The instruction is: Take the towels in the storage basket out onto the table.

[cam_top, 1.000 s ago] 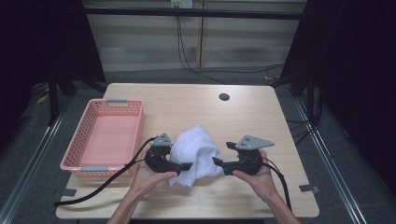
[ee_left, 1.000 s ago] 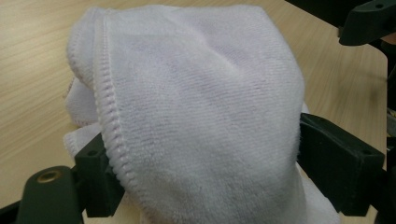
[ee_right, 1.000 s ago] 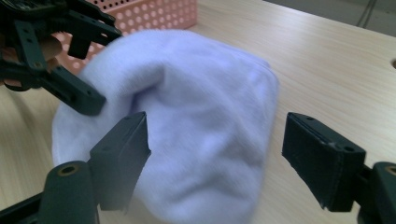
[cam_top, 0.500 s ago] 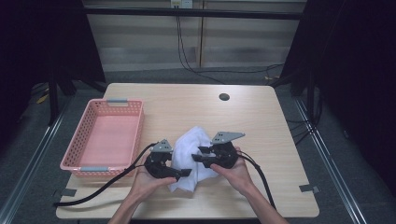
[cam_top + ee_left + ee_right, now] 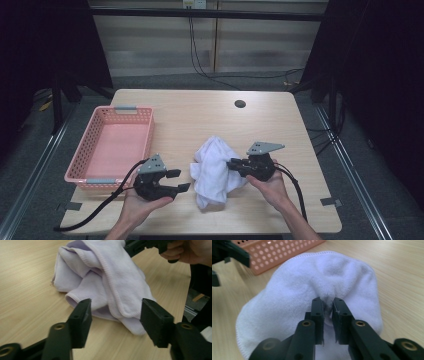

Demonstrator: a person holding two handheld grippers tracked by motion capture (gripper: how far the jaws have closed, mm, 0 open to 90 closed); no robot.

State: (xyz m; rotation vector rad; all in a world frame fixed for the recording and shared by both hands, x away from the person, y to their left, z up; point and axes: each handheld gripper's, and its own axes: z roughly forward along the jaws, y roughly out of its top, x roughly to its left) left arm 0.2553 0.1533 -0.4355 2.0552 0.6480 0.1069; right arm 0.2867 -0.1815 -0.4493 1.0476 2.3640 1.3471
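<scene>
A crumpled white towel (image 5: 215, 167) lies on the wooden table (image 5: 200, 115), right of centre. My right gripper (image 5: 231, 163) is at the towel's right side. Its jaws have just been closing and now pinch a raised fold of the towel (image 5: 312, 277); in the right gripper view the gripper (image 5: 327, 302) shows cloth squeezed between the pads. My left gripper (image 5: 180, 180) is held apart from the towel, to its left near the table's front. Its jaws have just been closing partway, and they stand open with nothing between them. In the left gripper view the gripper (image 5: 115, 312) faces the towel (image 5: 107, 277) beyond its jaws.
A pink plastic basket (image 5: 82, 170) sits at the table's left side, close behind my left hand, and its wall (image 5: 287, 252) appears beyond the towel. A round hole (image 5: 240, 104) is in the tabletop at the back. Black cables trail off the front edge.
The left gripper has pulled back leftward off the towel and narrowed its jaws. The right gripper has moved in to the towel's right side and shut on a fold.
</scene>
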